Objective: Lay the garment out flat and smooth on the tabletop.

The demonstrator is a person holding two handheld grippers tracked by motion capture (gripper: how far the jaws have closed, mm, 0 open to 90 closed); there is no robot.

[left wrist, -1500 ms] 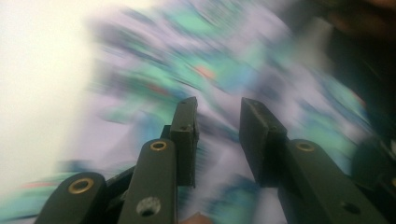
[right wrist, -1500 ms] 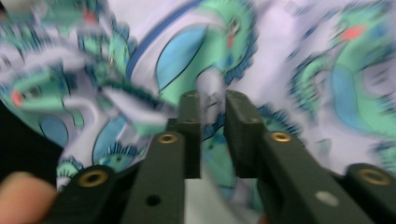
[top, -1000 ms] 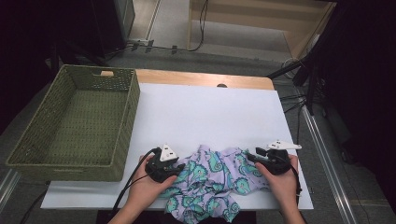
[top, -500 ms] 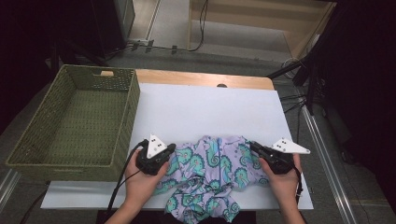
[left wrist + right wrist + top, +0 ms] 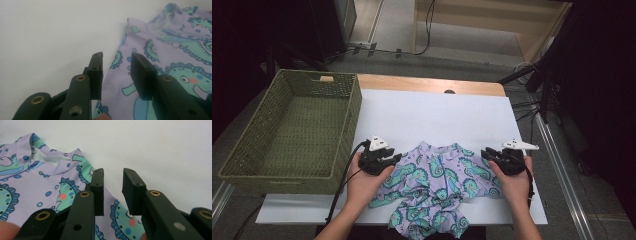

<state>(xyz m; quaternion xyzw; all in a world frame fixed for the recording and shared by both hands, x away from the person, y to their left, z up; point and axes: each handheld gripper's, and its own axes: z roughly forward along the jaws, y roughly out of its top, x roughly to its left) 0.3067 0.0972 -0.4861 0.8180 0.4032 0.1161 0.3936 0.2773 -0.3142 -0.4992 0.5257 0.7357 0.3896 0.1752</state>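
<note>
Looking down, high view: a small patterned garment point(image 5: 437, 185) lies spread on the near part of the white table point(image 5: 437, 120), its neck opening toward the far side and its lower end hanging over the near edge; its long axis runs from near to far.
Surface and room, high view: a white sheet covers the table, with a strip of wood showing at the far edge. A green woven basket point(image 5: 292, 130) stands on the left, just beside the sheet. Beyond is a grey floor with dark cables and dark surroundings.
Left gripper, high view: the left gripper point(image 5: 379, 159) sits at the garment's left shoulder, held by a hand coming from the bottom edge.
Right gripper, high view: the right gripper point(image 5: 504, 159) sits at the garment's right shoulder, likewise held in a hand.
Left gripper view: the jaws stand apart, having just been opening. They hover over the lilac cloth point(image 5: 162, 50) near its edge; nothing is clamped between them. White table fills the left.
Right gripper view: the jaws stand apart, having just been opening, over the cloth's edge point(image 5: 50, 182) with nothing pinched. The collar lies at upper left, white table beyond.
</note>
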